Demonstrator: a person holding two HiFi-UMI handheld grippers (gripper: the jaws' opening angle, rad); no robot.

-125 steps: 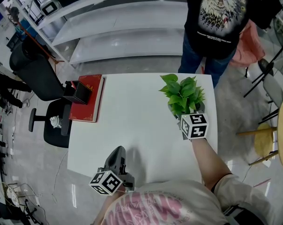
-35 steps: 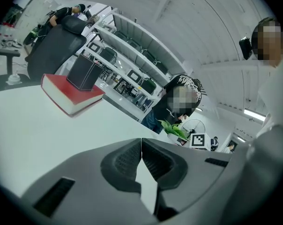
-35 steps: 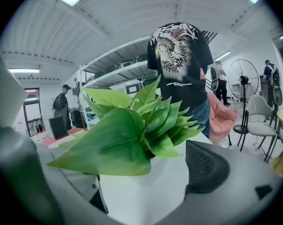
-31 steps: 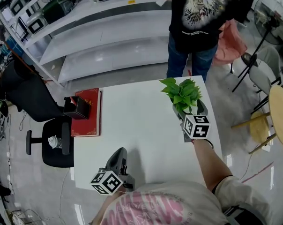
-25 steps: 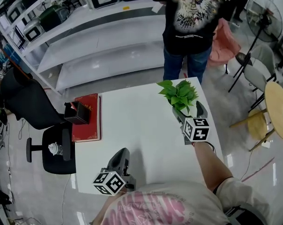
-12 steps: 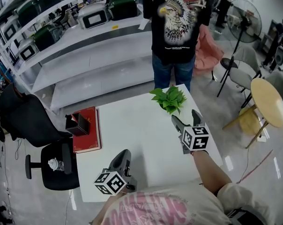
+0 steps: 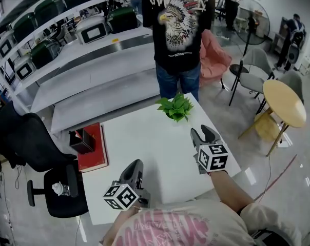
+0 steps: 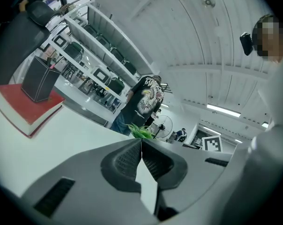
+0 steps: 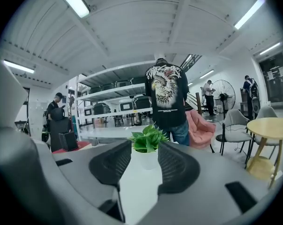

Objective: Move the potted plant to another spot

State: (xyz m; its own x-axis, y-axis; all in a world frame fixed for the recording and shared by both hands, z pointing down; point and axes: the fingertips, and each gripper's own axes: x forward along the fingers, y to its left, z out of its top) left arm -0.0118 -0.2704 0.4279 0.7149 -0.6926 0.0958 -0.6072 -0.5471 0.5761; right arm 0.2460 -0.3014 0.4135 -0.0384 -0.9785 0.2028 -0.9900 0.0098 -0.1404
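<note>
Now the potted plant (image 7: 175, 108) stands upright at the far edge of the white table (image 7: 139, 137), slightly right of the middle, with nothing touching it. It looks set down for good: the pot sits flat on the table and its leaves stand free.

The right hand-held gripper (image 7: 200, 130) is over the near right part of the table, well apart from the plant and pointing roughly toward it. Its jaws have just been closing and now stand only narrowly apart. Nothing is between them. In the right gripper view the plant merely shows through the gap, far ahead. That fits a grip already let go, with the jaws brought in because they have no more to carry.

The left hand-held gripper (image 7: 136, 164) hovers at the near edge, left of the middle, its jaws pressed together at the tips and empty. It seems to be kept out of the way, since one gripper is enough for a pot this small.

At the left edge a red book (image 7: 92, 150) lies flat with a black box (image 7: 82, 141) on its far end, well clear of the plant. A person in a black T-shirt (image 7: 176, 29) stands just beyond the far edge, behind the plant.

I judge the task as good as done.
</note>
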